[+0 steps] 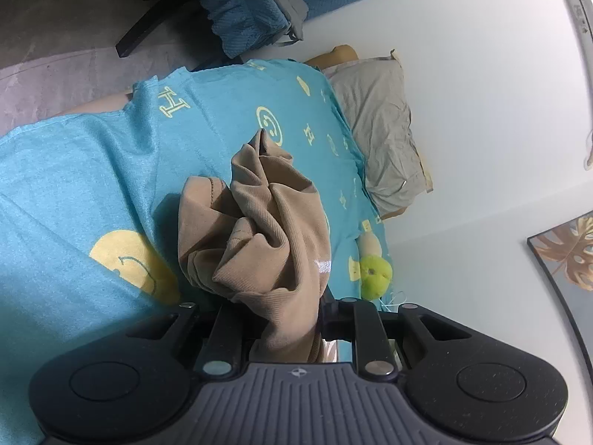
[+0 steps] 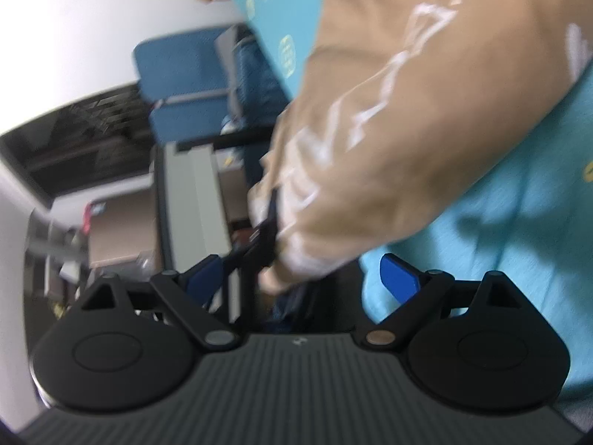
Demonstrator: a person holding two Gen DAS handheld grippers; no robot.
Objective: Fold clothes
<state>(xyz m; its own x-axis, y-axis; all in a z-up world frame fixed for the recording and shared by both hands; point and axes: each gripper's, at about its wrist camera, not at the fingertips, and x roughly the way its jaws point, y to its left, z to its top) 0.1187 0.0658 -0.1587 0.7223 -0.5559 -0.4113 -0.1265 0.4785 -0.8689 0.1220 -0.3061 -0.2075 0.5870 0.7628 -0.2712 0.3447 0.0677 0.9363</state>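
The left hand-held gripper point(image 1: 285, 319) is clenched on a bunched-up tan garment point(image 1: 259, 222), which sits crumpled above the turquoise smiley-print bedspread point(image 1: 74, 185). In the blurry right wrist view, the right hand-held gripper point(image 2: 292, 244) seems to pinch the same garment's edge (white lettering on it), but I can't tell for sure. A grey pillow point(image 1: 378, 126) lies by the wall.

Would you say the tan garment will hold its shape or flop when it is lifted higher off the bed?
Probably floppy: the tan garment bunches in soft folds at the left gripper. It likely drapes and swings, since it hangs slack past the right gripper.
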